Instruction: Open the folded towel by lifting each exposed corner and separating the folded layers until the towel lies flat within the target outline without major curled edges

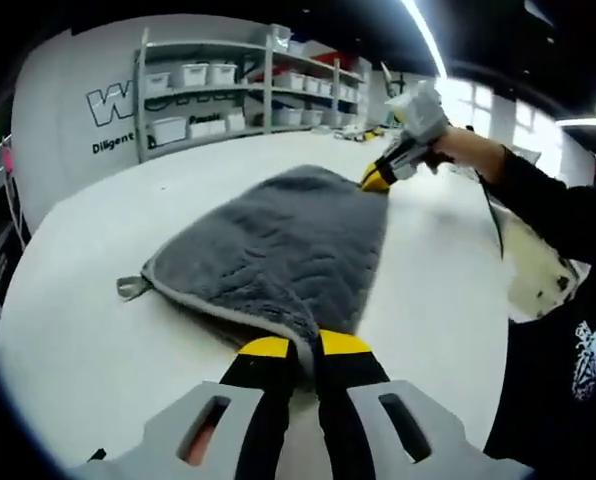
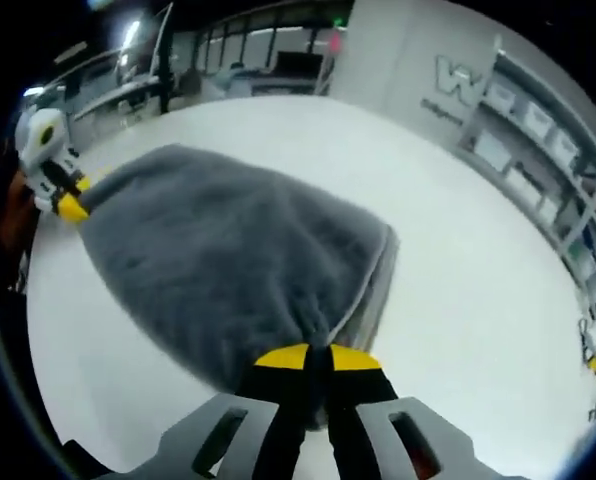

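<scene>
So the thick grey plush microfibre towel (image 1: 278, 250) is lying on the big white tabletop (image 1: 88, 330), and both tools have hold of it. The left gripper (image 1: 305, 350) has its yellow-tipped jaws pinched shut on the near corner by the pale stitched hem, and the right gripper (image 2: 313, 362) is clamped the same way on the opposite corner; you can also spot it across the cloth in the left gripper view, held by a hand coming out of a black sleeve (image 1: 548, 205).

Handling-wise this thing looks soft and floppy, no stiffness at all, light but bulky, so I'd guess it sags and drags instead of sliding clean. The pile seems grippy enough that a pinch on the hem binding should hold better than a pinch on fluff. In the right gripper view there's a stacked edge on the right side, so it looks like it's doubled over at least there. There's a small grey hang loop (image 1: 131, 288) sticking out at one side.

Room is no problem: bare table all round, grey shelving with white bins (image 1: 238, 85) well away. I can't make out any target outline.
</scene>
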Motion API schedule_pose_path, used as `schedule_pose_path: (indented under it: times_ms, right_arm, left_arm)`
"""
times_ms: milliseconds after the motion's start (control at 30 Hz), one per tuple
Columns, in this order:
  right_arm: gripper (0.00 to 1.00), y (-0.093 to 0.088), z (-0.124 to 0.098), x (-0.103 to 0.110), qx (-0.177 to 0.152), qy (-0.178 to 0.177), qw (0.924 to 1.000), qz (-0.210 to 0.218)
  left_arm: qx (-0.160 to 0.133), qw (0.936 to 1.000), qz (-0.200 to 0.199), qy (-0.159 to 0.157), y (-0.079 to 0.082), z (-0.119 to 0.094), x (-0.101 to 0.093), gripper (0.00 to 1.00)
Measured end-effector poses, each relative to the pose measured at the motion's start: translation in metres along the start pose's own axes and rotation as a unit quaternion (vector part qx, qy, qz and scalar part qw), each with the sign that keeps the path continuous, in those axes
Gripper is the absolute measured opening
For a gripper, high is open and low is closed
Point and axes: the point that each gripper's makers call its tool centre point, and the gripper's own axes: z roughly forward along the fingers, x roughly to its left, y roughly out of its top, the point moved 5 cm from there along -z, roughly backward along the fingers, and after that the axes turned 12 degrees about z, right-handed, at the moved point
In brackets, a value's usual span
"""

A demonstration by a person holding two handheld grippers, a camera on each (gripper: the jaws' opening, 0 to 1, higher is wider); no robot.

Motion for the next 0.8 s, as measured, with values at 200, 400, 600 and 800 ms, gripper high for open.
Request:
schedule_pose_path:
  times_ms: [200,400,600,800]
  right_arm:
    - [0.00,0.014,0.015,0.004,0.014,-0.010,0.9994,-0.031]
    - [0.00,0.034,0.029,0.002,0.027,0.006,0.9992,-0.030]
    - [0.00,0.052,0.045,0.010,0.053,0.015,0.9968,-0.057]
    - [0.00,0.065,0.057,0.017,0.070,0.022,0.9946,-0.073]
  left_arm:
    - [0.003,0.9998,0.017,-0.009,0.001,-0.003,-0.016,0.06]
    - [0.001,0.9993,0.030,-0.021,0.004,-0.004,-0.030,0.06]
    - [-0.005,0.9986,0.043,-0.030,0.006,-0.005,-0.041,0.06]
    - [-0.014,0.9980,0.048,-0.038,0.009,-0.007,-0.049,0.05]
